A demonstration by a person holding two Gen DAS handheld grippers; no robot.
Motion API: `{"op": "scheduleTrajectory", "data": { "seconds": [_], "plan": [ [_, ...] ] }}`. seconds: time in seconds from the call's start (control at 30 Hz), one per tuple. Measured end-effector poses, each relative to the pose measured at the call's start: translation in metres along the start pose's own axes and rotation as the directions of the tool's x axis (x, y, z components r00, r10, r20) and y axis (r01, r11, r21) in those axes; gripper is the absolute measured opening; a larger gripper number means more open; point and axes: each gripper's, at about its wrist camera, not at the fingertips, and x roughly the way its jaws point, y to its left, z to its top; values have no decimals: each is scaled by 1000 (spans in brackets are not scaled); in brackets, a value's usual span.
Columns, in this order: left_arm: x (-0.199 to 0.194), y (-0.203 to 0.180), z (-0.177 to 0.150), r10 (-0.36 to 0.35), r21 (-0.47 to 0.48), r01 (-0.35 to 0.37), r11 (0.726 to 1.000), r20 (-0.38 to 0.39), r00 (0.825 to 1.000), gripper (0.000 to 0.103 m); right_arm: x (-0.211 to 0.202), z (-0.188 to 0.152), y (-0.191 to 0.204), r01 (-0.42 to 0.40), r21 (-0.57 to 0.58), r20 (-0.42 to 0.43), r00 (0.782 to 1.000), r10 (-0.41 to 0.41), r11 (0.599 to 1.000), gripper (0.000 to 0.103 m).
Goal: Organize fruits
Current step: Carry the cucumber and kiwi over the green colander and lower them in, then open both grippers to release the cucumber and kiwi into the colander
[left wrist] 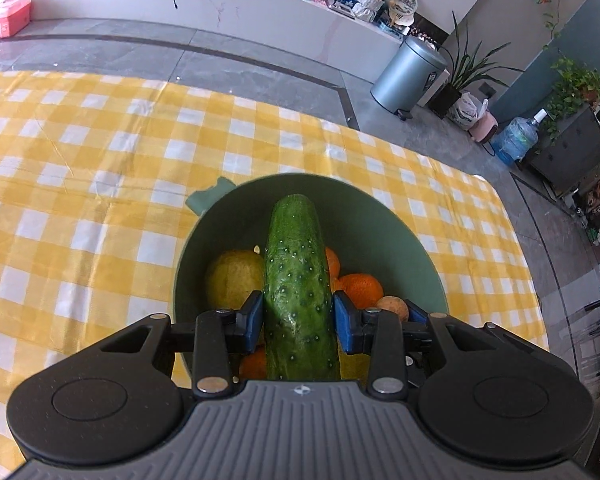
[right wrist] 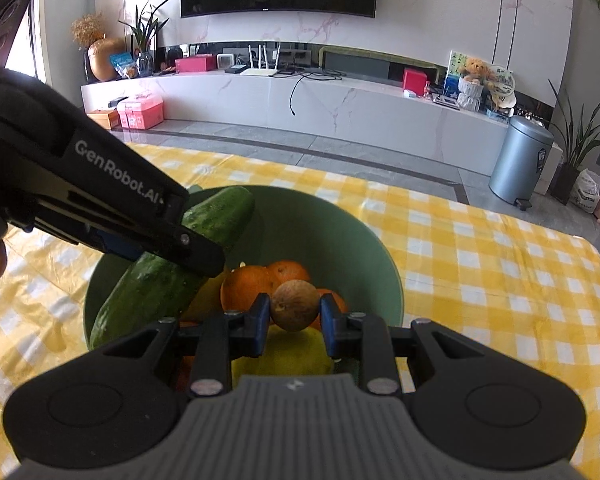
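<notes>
Cucumber (left wrist: 298, 288), long, dark green and knobbly with pale dots, is clamped between the blue pads of the left gripper (left wrist: 299, 316); it points forward along the fingers and hangs over the round green bowl (left wrist: 400, 232). Seen from the right wrist, the same cucumber (right wrist: 172, 276) lies slanted across the bowl's left side, with the black body of the left gripper (right wrist: 198, 248) crossing over it. A small, round, dull brown fruit (right wrist: 295, 305) with a rough skin is pinched between the blue pads of the right gripper (right wrist: 295, 310), just above the fruit already in the bowl (right wrist: 364, 248).

Inside the bowl lie smooth oranges (right wrist: 246, 288), glossy and round, and a yellow lemon-like fruit (right wrist: 284, 354) under the right gripper's fingers. From the left wrist a larger yellow-green round fruit (left wrist: 236, 280) sits against the bowl's left wall, with oranges (left wrist: 360, 290) to the right of the cucumber. A pale green tab (left wrist: 210, 196) sticks out from the bowl's far left rim.

The bowl stands on a table under a yellow-and-white checked cloth (left wrist: 80, 184), slightly creased and shiny. The two grippers crowd the bowl's mouth close together. Cloth to the left of the bowl and toward the far edge is bare. Beyond the far edge are grey floor tiles, a metal pedal bin (left wrist: 410, 74) and a white marble-look cabinet (right wrist: 340, 108).
</notes>
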Motion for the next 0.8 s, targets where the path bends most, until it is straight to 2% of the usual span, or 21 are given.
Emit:
{"op": "scheduleTrajectory", "data": {
  "seconds": [0.3,0.5,0.57,0.63,0.73,0.8],
  "plan": [
    [1,0,-1,-18,15,18,1000,9,1000,43,3,-2,2,5,-17,-10,1000,-5,1000,23],
    [-9,-1,-4,-11,26,10,1000,40,999,56,1,-2,4,16,-19,-22,1000,-17,1000,26],
    [-15,0,-5,-20,22,19,1000,54,998,62,0,-4,5,13,-18,-26,1000,-14,1000,35],
    [-20,-1,-5,-21,32,19,999,66,998,63,-1,-6,7,23,-23,-25,999,-24,999,46],
    [-28,-3,-6,-16,49,12,999,86,996,66,-5,-9,11,39,-38,-21,999,-40,999,56],
    [-34,-4,-7,-16,54,11,998,96,995,66,-9,-9,13,51,-52,-16,999,-52,997,58]
  ]
}}
